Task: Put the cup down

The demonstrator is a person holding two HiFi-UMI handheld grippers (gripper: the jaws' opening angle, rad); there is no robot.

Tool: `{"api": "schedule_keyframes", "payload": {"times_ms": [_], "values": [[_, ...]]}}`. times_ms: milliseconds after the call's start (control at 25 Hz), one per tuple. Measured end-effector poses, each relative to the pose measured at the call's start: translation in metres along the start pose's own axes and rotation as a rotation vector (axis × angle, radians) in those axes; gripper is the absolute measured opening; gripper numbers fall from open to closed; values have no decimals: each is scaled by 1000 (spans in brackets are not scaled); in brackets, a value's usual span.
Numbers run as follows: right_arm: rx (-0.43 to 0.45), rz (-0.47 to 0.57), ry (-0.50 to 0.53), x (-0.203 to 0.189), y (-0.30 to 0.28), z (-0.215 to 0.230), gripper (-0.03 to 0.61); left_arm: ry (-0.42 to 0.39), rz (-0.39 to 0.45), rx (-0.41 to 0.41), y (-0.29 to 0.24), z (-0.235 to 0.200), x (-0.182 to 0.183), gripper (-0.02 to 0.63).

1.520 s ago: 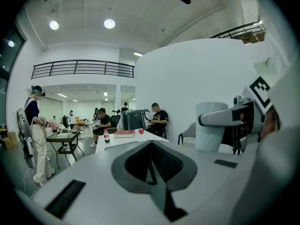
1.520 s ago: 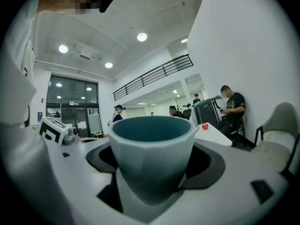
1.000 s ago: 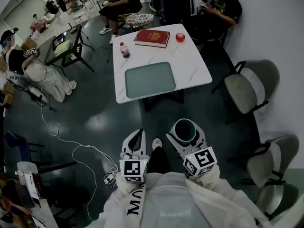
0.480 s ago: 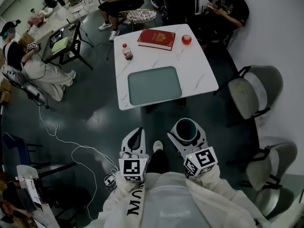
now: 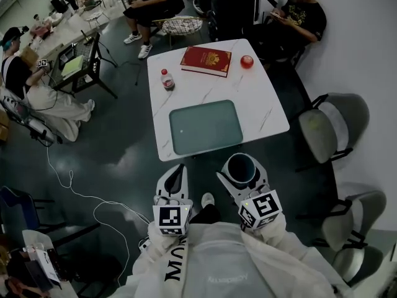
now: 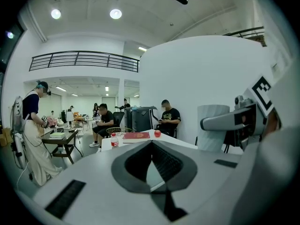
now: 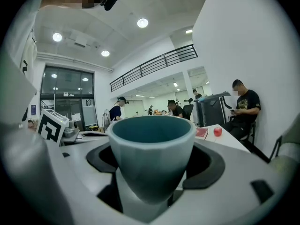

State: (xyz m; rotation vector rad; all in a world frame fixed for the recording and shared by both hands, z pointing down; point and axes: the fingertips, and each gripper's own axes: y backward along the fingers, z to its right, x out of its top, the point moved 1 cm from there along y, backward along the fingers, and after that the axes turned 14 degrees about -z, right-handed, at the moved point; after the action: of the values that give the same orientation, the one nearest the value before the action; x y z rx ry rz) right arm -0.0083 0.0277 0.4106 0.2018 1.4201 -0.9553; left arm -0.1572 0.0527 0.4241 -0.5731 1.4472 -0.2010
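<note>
The right gripper (image 5: 243,180) has its fingers clamped on the cup (image 5: 241,166), a grey cup with a teal inside. The cup stands upright between them, mouth up, and fills the middle of the right gripper view. In the head view it hangs above the dark floor (image 5: 124,160), just short of the near edge of the white counter (image 5: 273,104), not over it.

The left gripper (image 5: 180,174) is beside it at about the same level. Its fingers are pressed together with nothing between them.

On the counter, a grey-green tray (image 5: 205,126) lies nearest the person. Beyond it are 1 red book (image 5: 206,61), a small red round thing (image 5: 247,61) just right of the book, and a bottle (image 5: 167,79) with a red cap near the left edge. 2 grey chairs (image 5: 322,129) stand to the right of the counter, and a seated person (image 5: 301,17) is behind its far corner.
</note>
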Motion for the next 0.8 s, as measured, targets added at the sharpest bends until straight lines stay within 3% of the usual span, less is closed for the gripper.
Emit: {"api": "schedule_keyframes", "payload": {"times_ms": [480, 800], "values": [[-7, -21, 15, 13, -51, -4, 388, 6, 11, -17, -27, -46, 9, 11], [-28, -4, 19, 24, -57, 4, 388, 1, 13, -31, -38, -51, 14, 11]]}}
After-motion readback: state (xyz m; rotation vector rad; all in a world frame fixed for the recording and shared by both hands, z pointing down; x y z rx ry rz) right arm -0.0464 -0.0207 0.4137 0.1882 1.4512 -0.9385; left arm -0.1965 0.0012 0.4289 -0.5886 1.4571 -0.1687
